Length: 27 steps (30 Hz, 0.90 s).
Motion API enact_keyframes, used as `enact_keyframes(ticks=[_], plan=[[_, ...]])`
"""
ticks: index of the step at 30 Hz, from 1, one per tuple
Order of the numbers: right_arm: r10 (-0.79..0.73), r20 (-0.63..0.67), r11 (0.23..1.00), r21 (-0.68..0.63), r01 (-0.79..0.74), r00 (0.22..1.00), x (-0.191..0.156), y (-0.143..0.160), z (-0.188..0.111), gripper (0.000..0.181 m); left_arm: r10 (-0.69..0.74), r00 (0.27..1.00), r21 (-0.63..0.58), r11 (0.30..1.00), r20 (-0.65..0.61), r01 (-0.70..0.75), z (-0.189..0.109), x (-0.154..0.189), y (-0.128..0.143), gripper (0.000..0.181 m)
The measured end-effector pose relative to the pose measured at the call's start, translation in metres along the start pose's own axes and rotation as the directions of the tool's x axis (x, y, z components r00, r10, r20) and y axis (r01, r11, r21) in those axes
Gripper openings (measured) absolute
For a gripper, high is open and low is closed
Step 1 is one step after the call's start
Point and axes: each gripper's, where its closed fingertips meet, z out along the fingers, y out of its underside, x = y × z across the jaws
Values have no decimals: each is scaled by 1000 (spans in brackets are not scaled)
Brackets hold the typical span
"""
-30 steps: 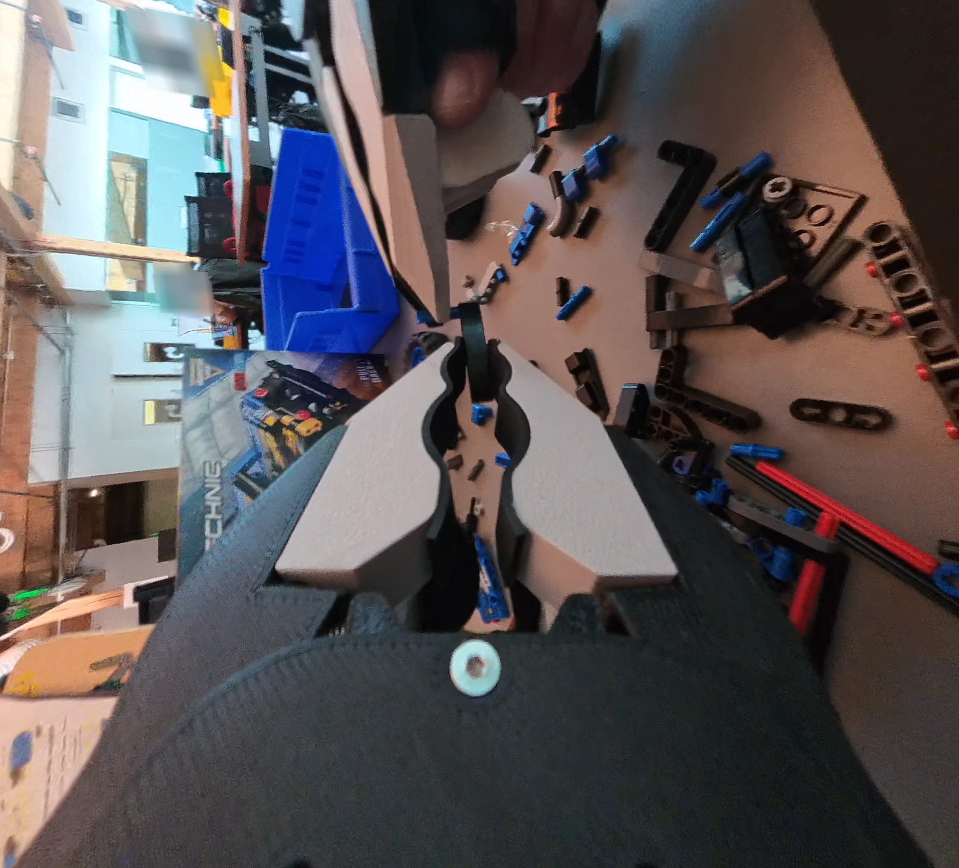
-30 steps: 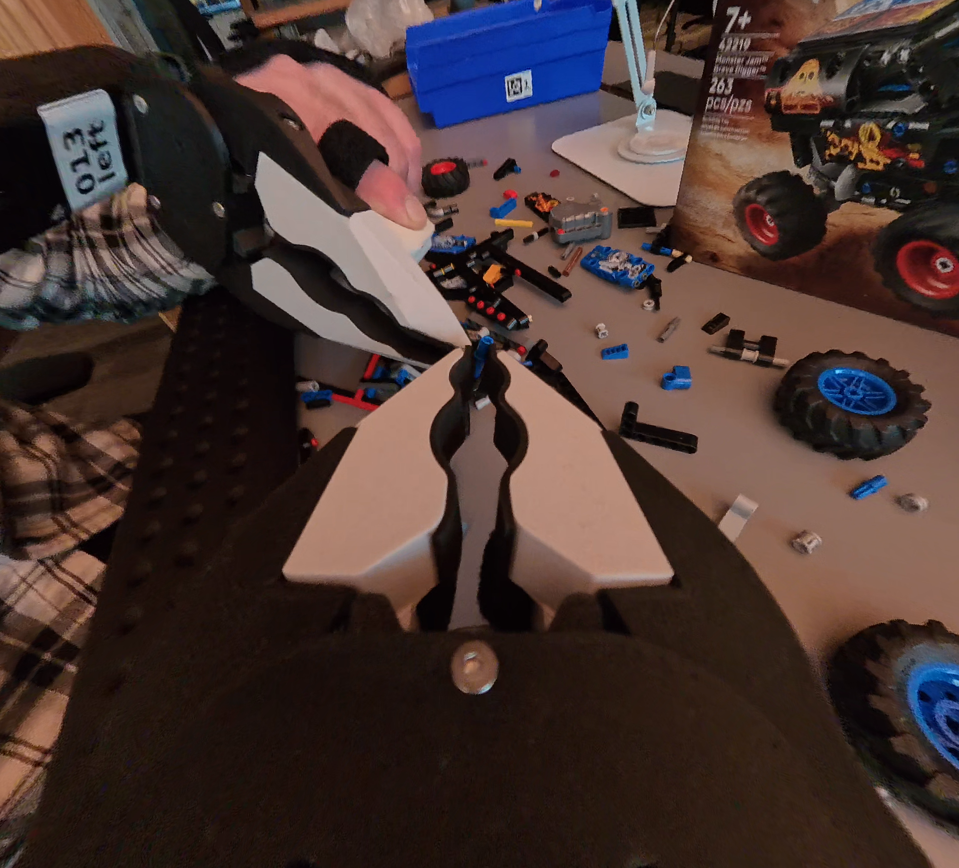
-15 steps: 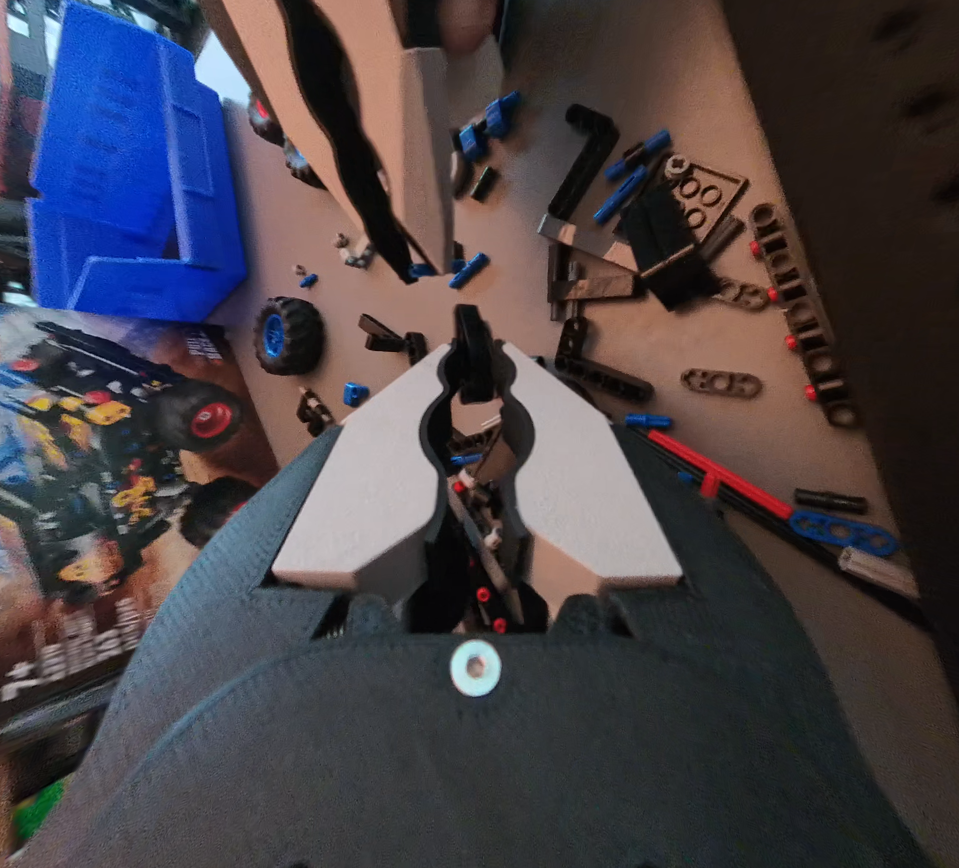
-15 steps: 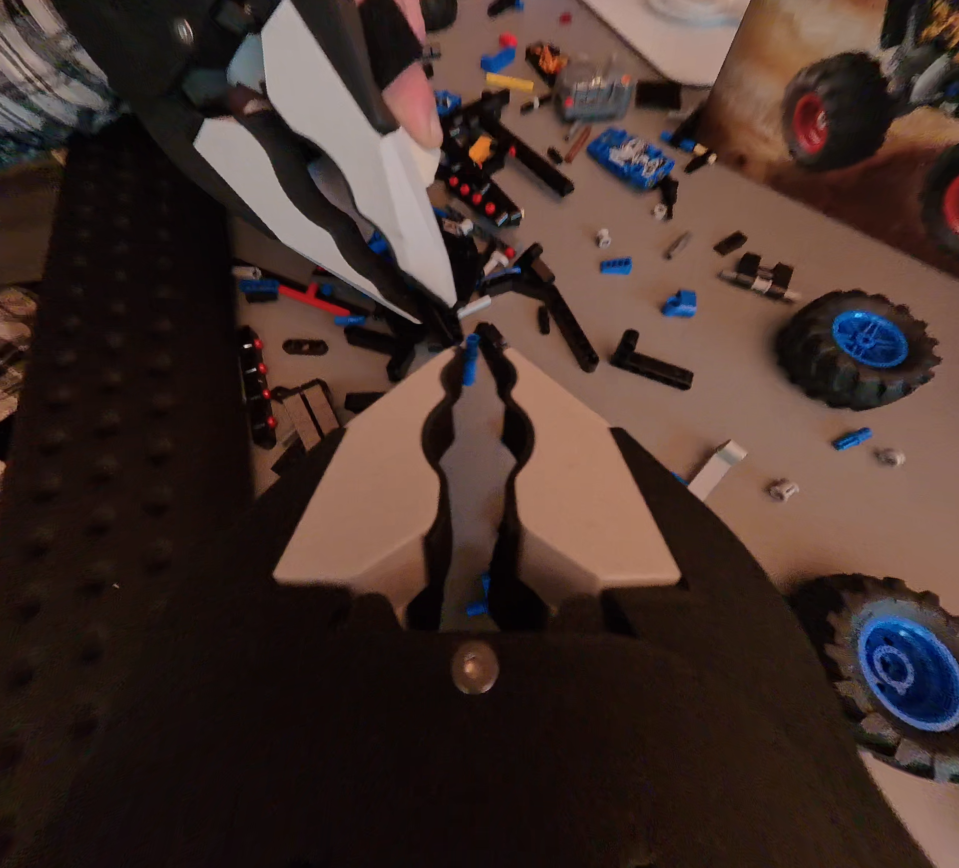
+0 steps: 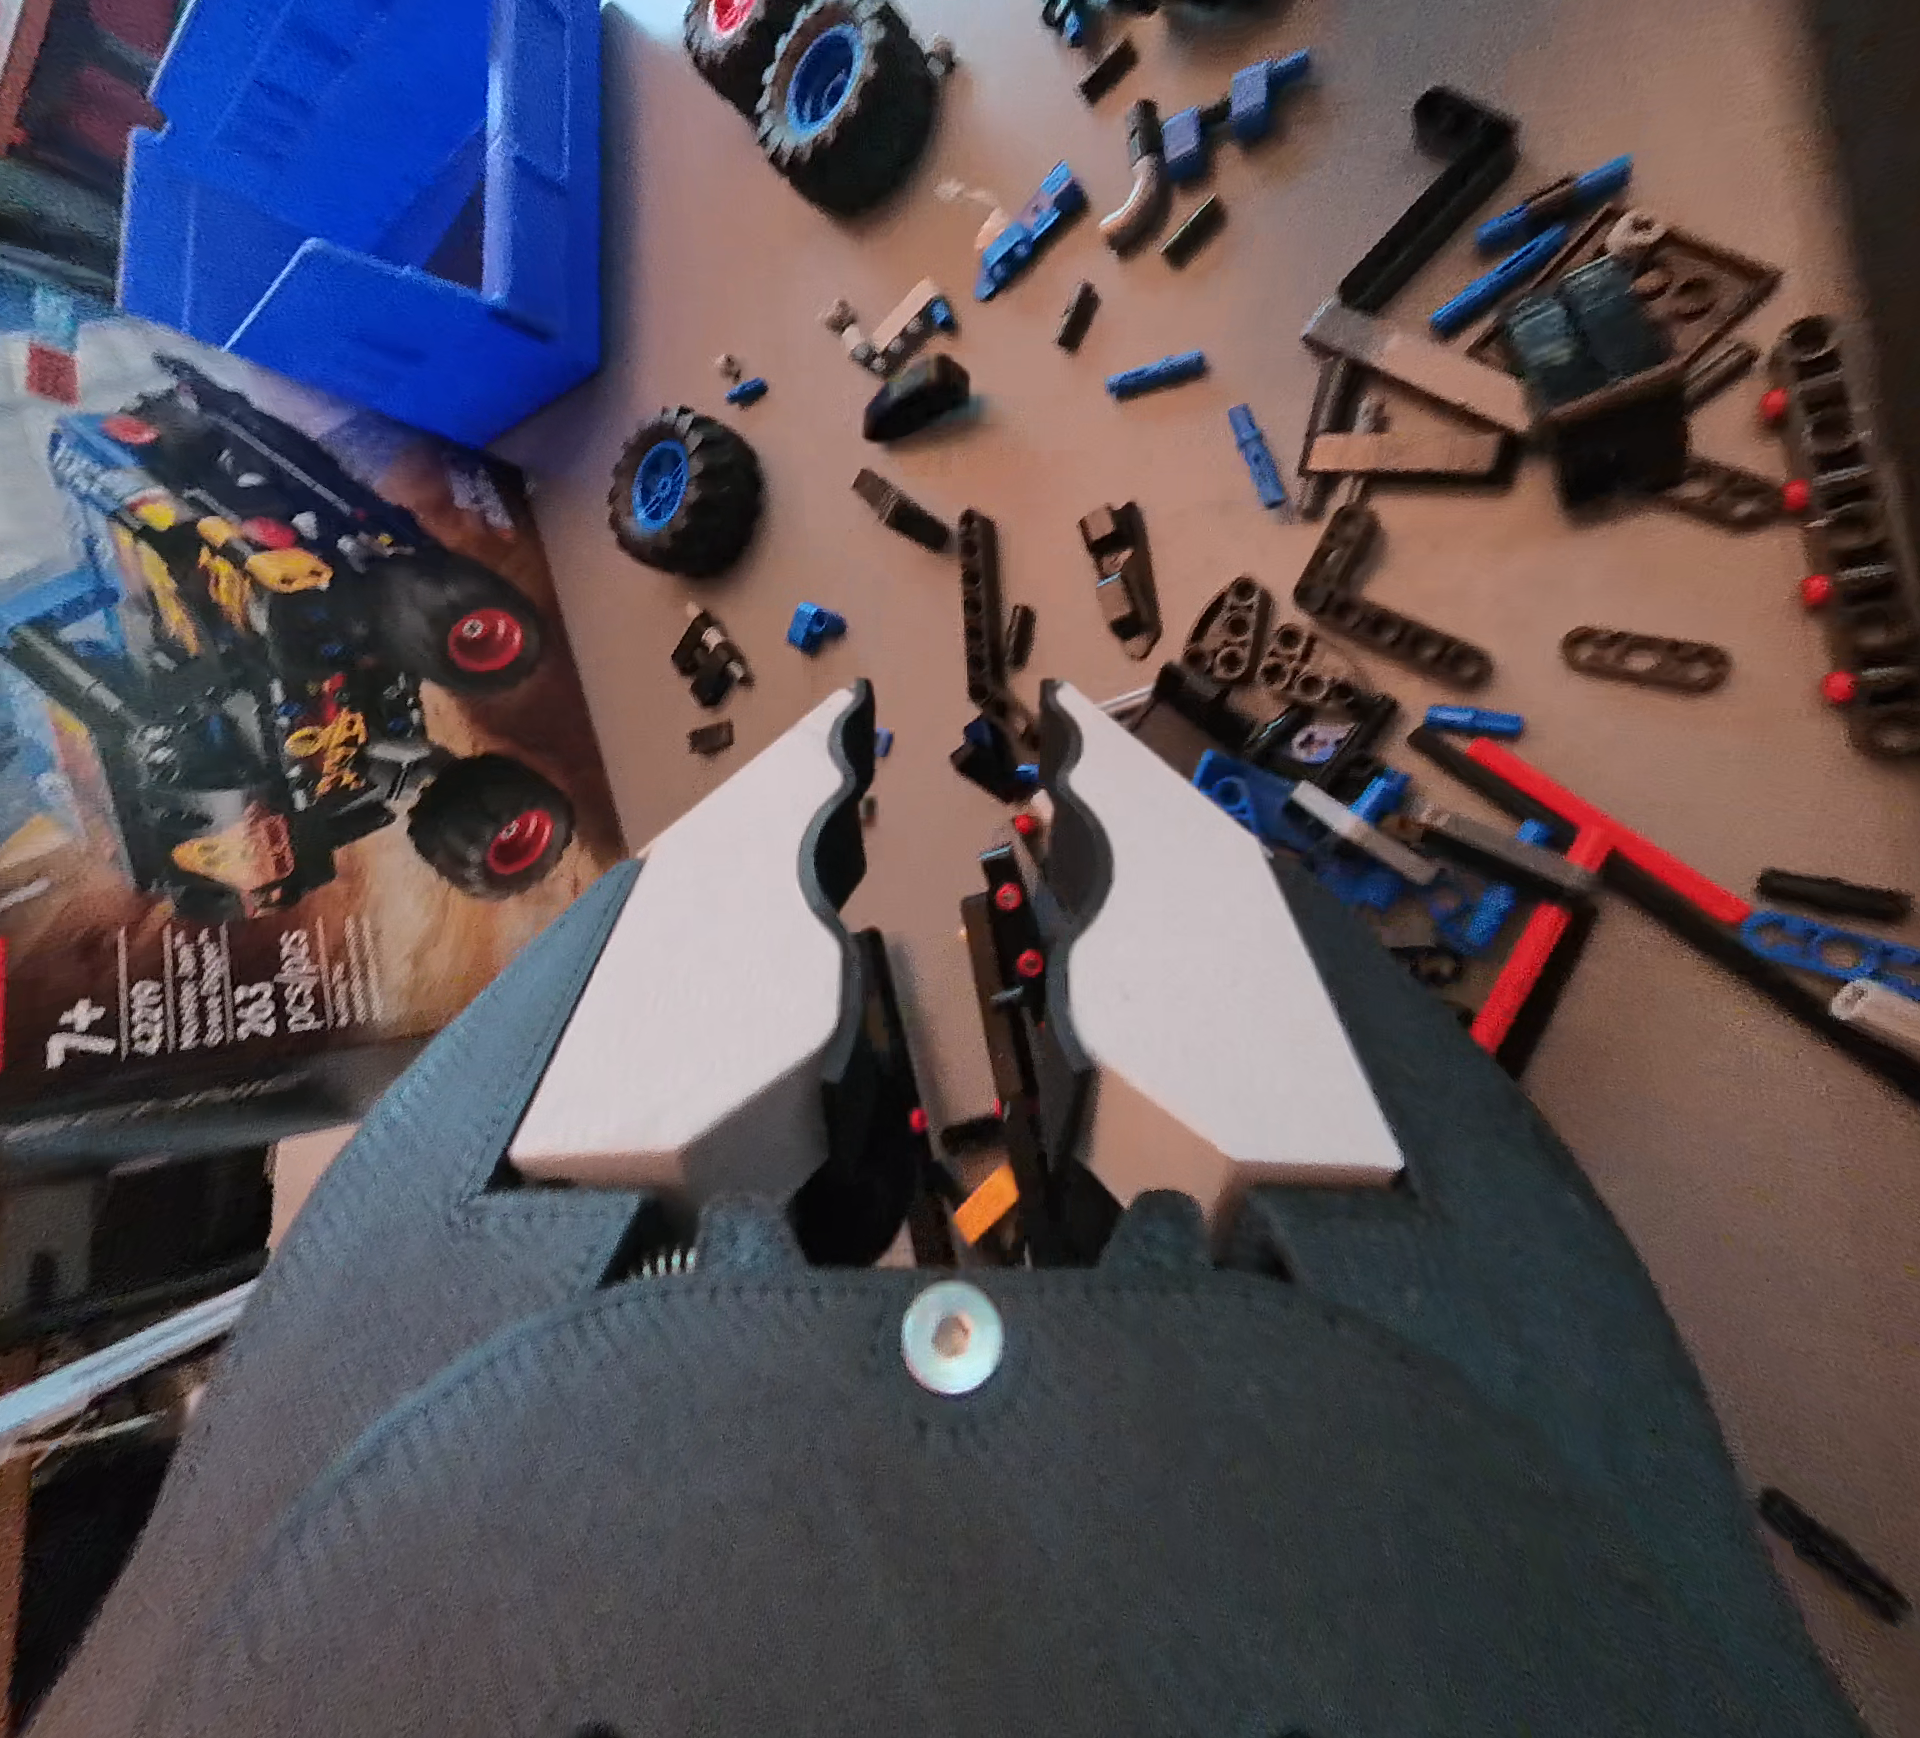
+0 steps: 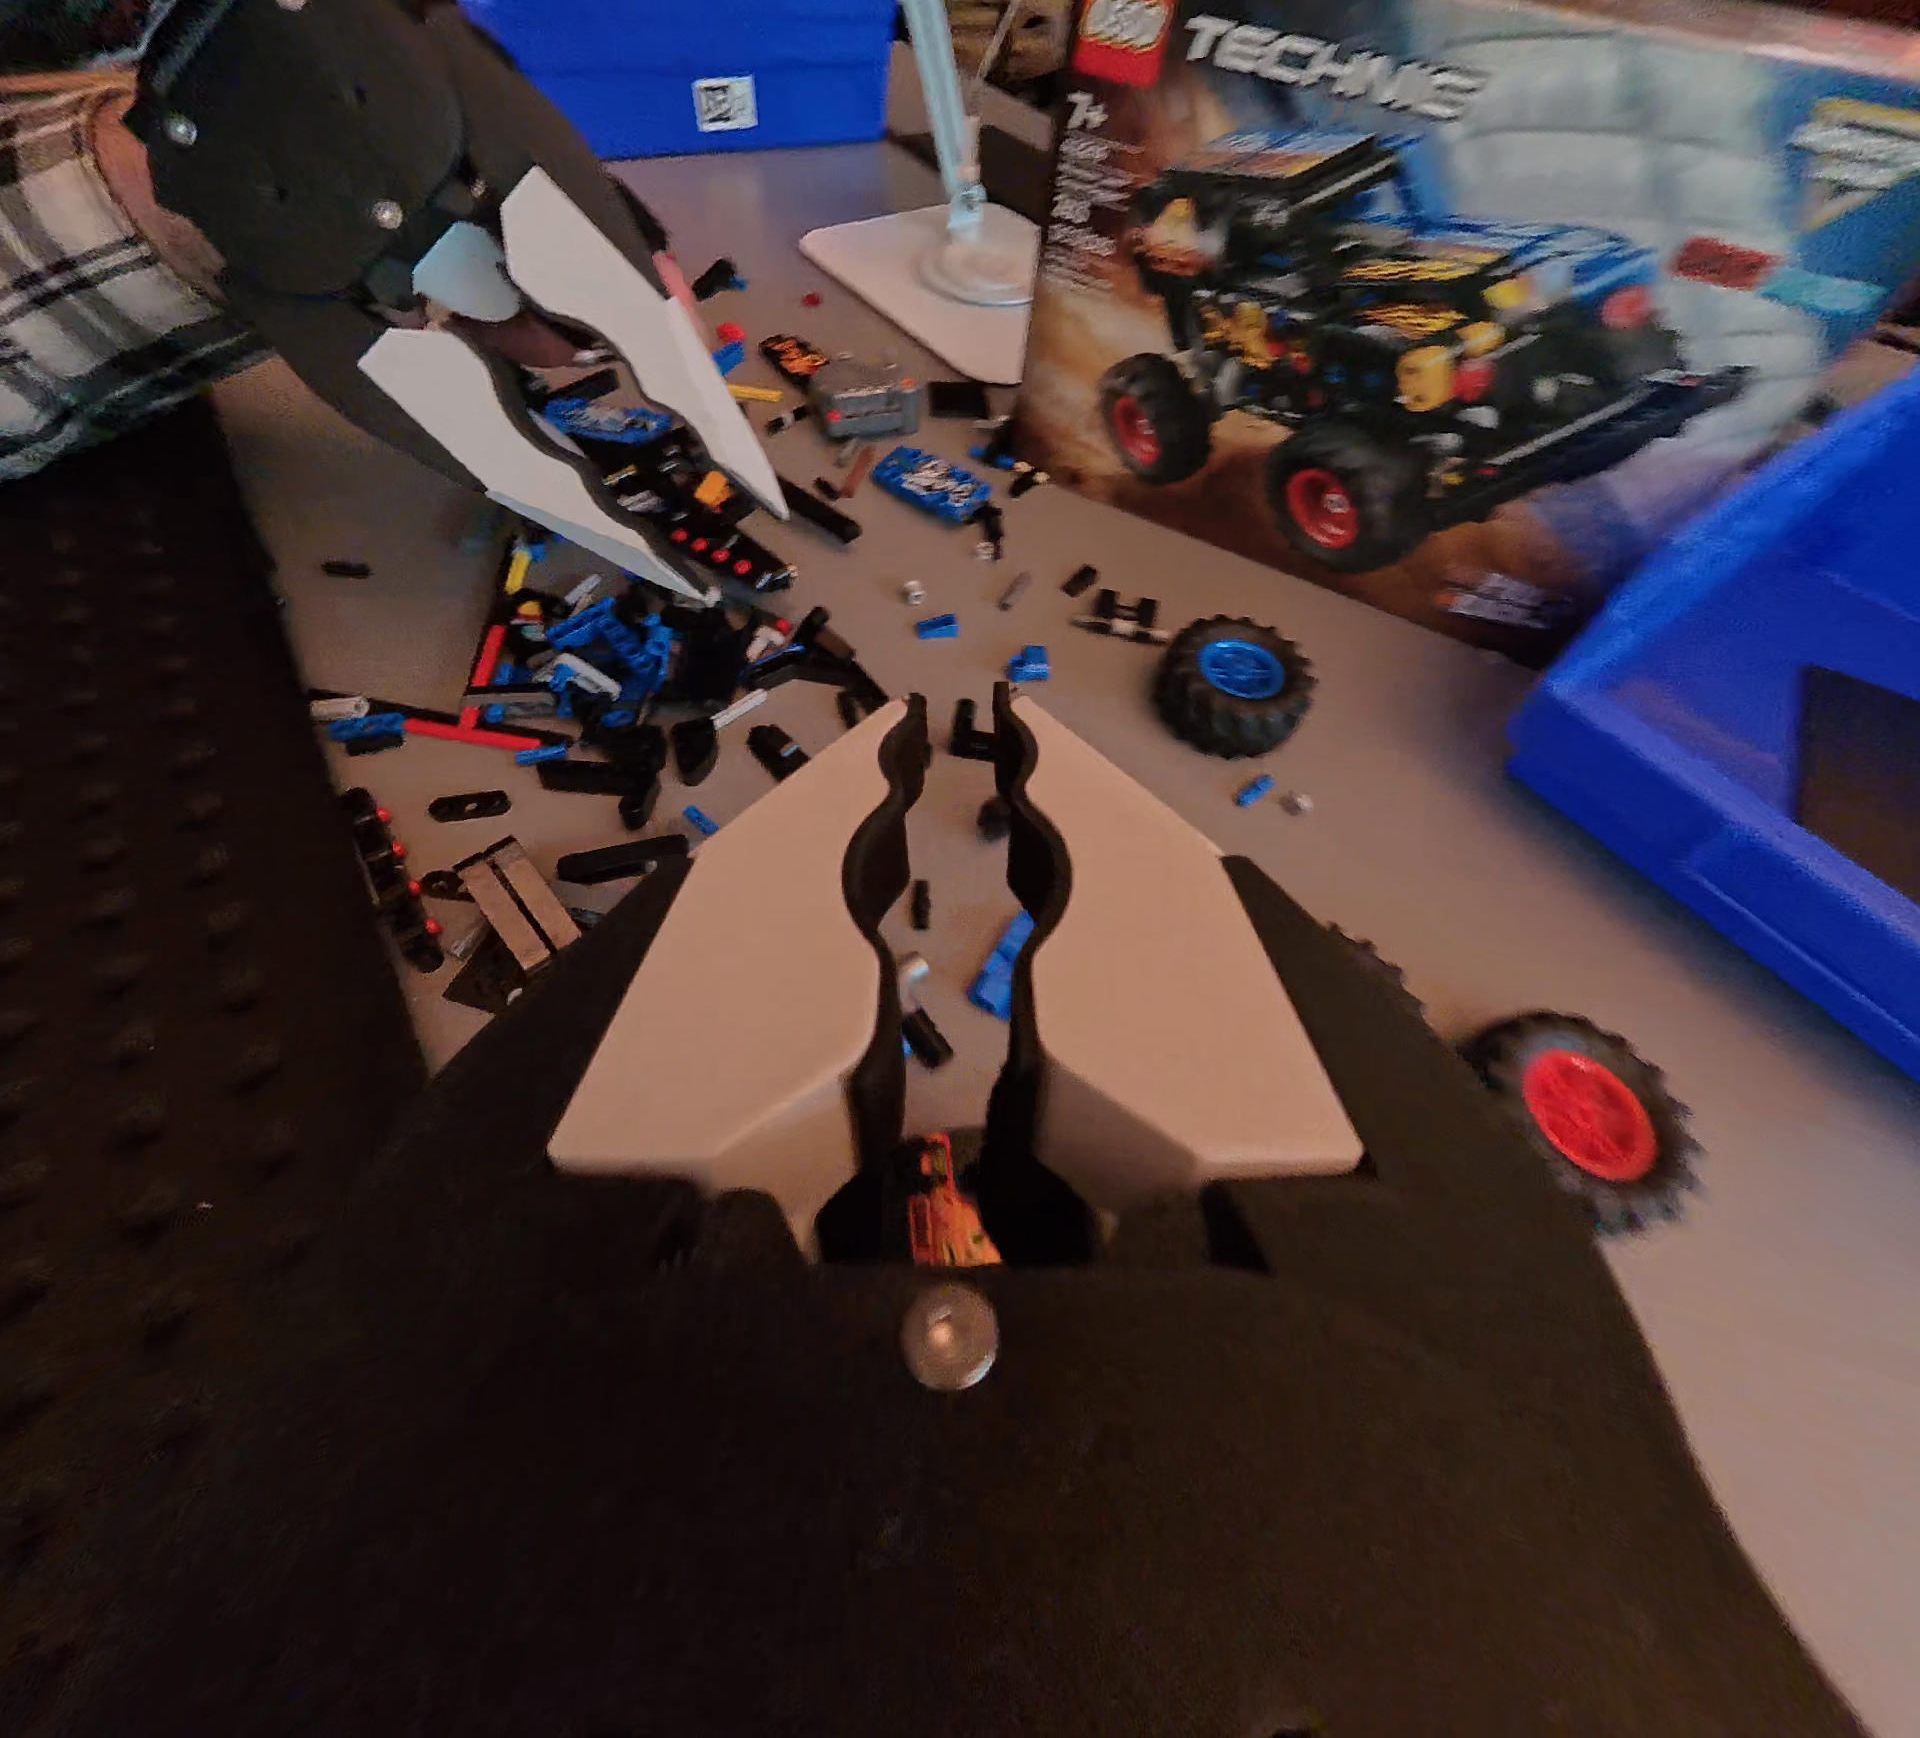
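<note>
My left gripper (image 5: 956, 701) is open and empty, hovering over a heap of black, blue and red building pieces (image 5: 1299, 753) on the grey table (image 5: 1558, 1325). It also shows in the right wrist view (image 6: 743, 550), jaws apart, above the same heap (image 6: 623, 649). My right gripper (image 6: 958, 701) is open by a narrow gap and holds nothing. A small black piece (image 6: 971, 732) lies on the table just beyond its tips. A blue-hubbed tyre (image 6: 1231, 680) sits to its right.
A toy truck box (image 6: 1455, 286) stands at the back right, with a white lamp base (image 6: 925, 286) beside it. Blue bins stand behind (image 6: 675, 26) and at the right (image 6: 1745, 753). A red-hubbed tyre (image 6: 1584, 1117) lies near. A black studded mat (image 6: 135, 857) covers the left edge. Some 15 cm of space lies between my two pairs of fingers. The small black piece (image 6: 971, 732) is about 10 cm from my left fingertips.
Both grippers were shut and tip to tip, the left on a black piece, the right on a blue pin. Now both are open and empty, and they have drawn apart.
</note>
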Motion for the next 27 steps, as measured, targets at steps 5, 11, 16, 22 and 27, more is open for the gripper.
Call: enact_keyframes(ticks=[5,11,16,22,27], plan=[[-6,-118,997,-76,-3,993,11,6,-40,24,-40,999,3,999,36,40,-13,-15,7,30],[-61,-105,913,-407,13,993,-6,72,-55,26,-64,993,-38,997,102,68,-33,-31,23,29],[-122,-107,789,-613,31,987,-8,126,-50,29,-109,991,-61,992,83,114,-52,-28,40,30],[-156,-127,815,-576,55,980,-3,119,-39,0,-119,990,-66,990,75,124,-57,-24,47,29],[-120,-87,865,-498,61,989,-13,102,-30,0,-106,992,-83,990,72,112,-51,-22,49,29]])
